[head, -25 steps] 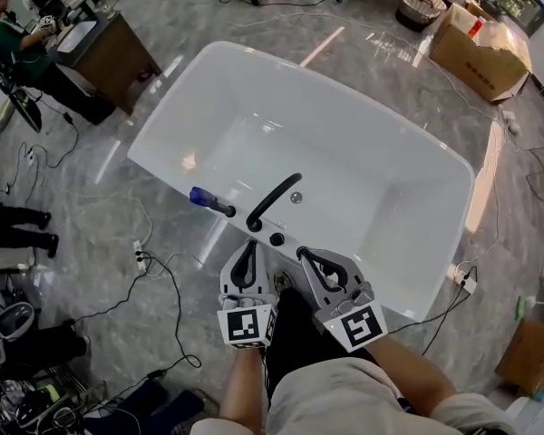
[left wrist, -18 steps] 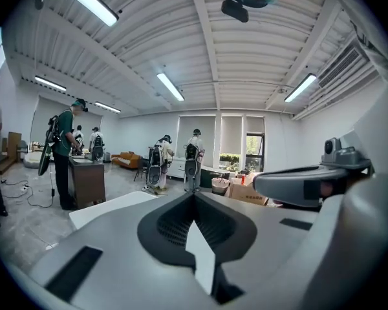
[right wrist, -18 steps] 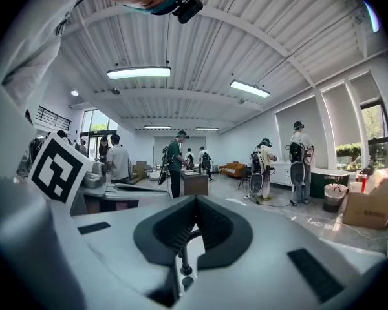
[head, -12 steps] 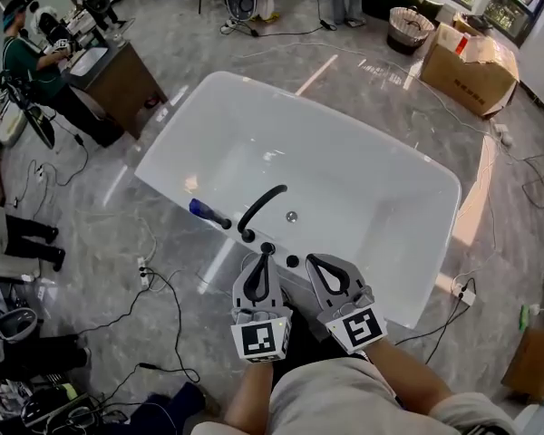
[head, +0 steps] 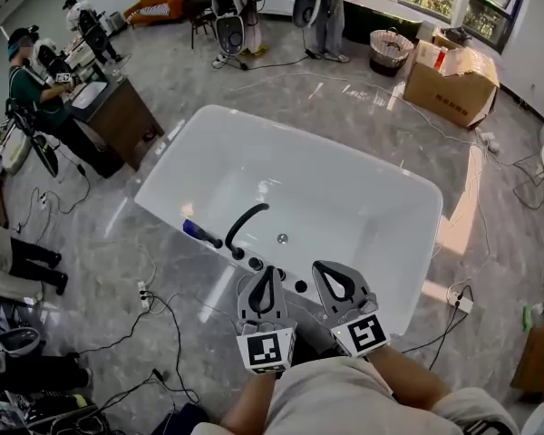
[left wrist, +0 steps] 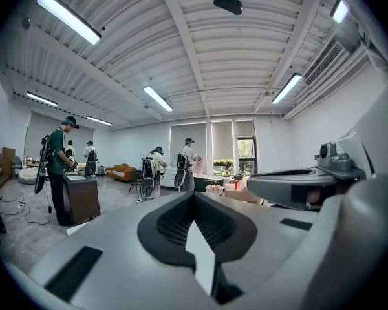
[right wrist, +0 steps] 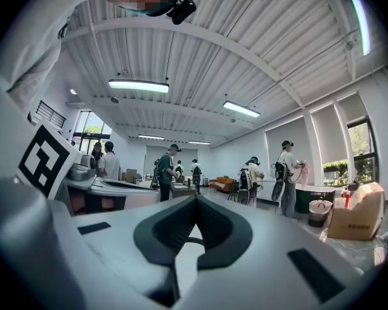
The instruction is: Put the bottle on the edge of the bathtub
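A grey marble floor strewn with cables surrounds a white bathtub [head: 394, 243]. The blue bottle [head: 198, 232] lies on the tub's near-left rim, just left of the black faucet [head: 240, 224]. Nearer, the left gripper [head: 267, 270] and right gripper [head: 318, 266] sit side by side, each with its jaws pressed together on nothing. Their cubes bear black-and-white square markers. A cardboard box [head: 449, 78] sits far right.
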### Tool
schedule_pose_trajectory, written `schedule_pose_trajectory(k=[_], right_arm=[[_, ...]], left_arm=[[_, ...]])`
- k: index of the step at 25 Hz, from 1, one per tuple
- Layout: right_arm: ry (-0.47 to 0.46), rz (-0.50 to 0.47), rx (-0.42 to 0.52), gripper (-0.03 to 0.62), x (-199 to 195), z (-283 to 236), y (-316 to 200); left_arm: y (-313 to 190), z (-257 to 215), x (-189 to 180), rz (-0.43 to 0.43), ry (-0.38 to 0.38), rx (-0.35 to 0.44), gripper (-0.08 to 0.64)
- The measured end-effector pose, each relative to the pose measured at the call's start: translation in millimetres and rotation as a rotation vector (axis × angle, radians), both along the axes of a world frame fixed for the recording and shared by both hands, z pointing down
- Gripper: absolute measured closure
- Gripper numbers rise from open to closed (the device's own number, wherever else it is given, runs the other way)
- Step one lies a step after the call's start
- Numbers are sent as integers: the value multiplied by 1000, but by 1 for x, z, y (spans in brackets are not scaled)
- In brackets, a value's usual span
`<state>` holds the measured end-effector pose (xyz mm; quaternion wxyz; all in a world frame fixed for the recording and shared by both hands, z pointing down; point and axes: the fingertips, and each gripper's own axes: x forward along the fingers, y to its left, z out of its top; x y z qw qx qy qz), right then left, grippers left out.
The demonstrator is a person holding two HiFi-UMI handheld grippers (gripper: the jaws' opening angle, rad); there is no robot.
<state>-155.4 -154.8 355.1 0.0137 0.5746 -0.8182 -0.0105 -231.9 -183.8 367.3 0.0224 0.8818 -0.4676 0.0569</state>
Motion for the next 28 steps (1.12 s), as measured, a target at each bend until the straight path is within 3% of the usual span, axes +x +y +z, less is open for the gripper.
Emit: schedule_pose_trajectory(k=[10, 28], right_arm=[[-9, 62, 64, 586, 34, -31, 31], [1, 113, 70, 586, 46, -36, 40]], left_arm=[[28, -20, 22, 25, 22, 17, 551], [35, -30, 31, 48, 18, 55, 551]])
